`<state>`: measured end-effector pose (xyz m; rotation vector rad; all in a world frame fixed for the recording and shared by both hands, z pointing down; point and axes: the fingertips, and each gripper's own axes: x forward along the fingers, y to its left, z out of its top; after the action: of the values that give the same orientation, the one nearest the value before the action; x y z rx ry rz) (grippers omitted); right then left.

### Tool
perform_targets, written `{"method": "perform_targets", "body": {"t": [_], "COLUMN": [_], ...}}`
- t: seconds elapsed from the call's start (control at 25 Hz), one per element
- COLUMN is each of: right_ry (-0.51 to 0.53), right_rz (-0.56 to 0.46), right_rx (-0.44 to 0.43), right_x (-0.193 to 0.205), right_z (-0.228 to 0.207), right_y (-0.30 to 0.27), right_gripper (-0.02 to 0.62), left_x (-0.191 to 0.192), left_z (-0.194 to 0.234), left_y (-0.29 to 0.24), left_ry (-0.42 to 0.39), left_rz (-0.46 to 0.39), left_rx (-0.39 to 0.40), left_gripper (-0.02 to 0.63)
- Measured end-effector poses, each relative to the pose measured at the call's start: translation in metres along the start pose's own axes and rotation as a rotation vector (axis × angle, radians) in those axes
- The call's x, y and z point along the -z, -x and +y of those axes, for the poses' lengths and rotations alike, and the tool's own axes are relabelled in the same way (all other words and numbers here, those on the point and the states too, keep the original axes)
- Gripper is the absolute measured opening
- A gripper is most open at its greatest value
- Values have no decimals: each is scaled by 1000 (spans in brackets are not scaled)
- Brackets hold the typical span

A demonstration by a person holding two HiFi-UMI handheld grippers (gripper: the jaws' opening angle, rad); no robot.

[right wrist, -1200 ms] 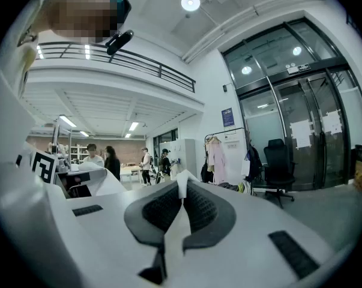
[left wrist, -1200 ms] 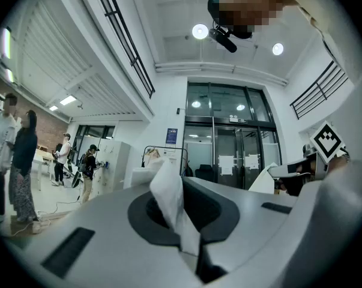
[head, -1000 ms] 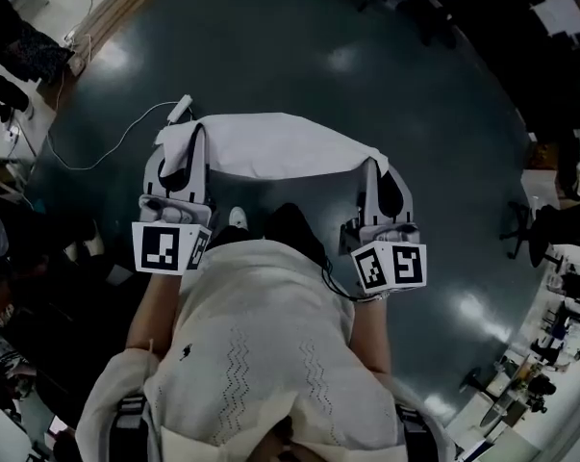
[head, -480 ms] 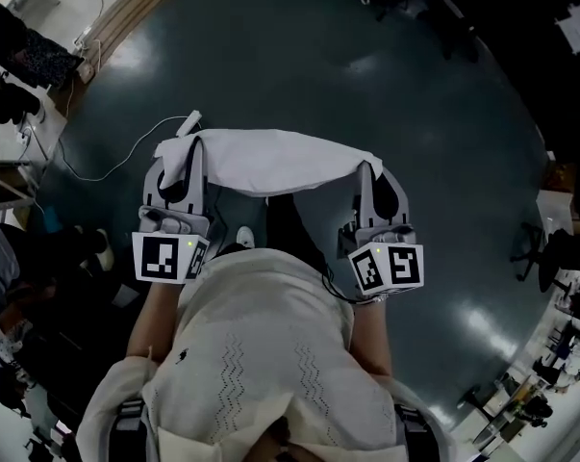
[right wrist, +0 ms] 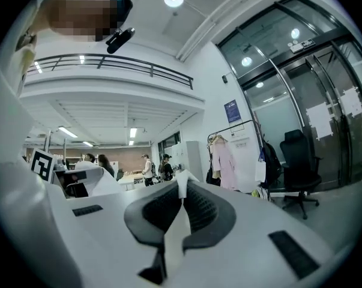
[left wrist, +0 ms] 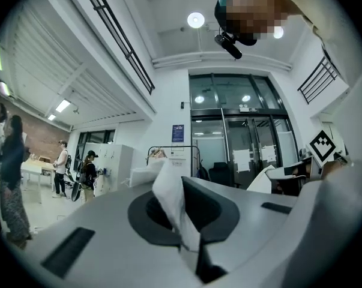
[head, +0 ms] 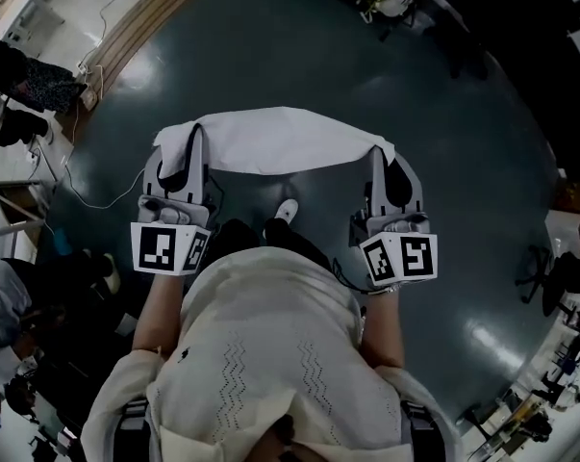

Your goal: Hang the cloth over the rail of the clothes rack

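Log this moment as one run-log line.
cloth: stretched between both grippers | left gripper: shut on cloth | right gripper: shut on cloth | clothes rack: ahead, cloth not hung
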<state>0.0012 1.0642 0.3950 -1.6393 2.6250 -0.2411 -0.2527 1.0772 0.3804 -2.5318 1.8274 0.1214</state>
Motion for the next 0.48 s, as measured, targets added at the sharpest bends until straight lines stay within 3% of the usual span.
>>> {"method": "perform_targets", "body": {"t": [0.2, 0.36, 0.48], "right_ry": [0, -22, -29], "right_rz": [20, 56, 87], "right_rx": [2, 19, 55], "right_x": [0, 19, 26], "right_z": [-29, -34, -41], "right_y": [-44, -89, -133], "right_gripper": [21, 21, 21], "left_x": [17, 34, 45], "left_z": [21, 50, 82], "left_y": [-44, -83, -126], "left_ry": [16, 5, 41], "left_rz": [30, 44, 60], "left_rx": [-39, -27, -4], "left_gripper": [15, 15, 15]}}
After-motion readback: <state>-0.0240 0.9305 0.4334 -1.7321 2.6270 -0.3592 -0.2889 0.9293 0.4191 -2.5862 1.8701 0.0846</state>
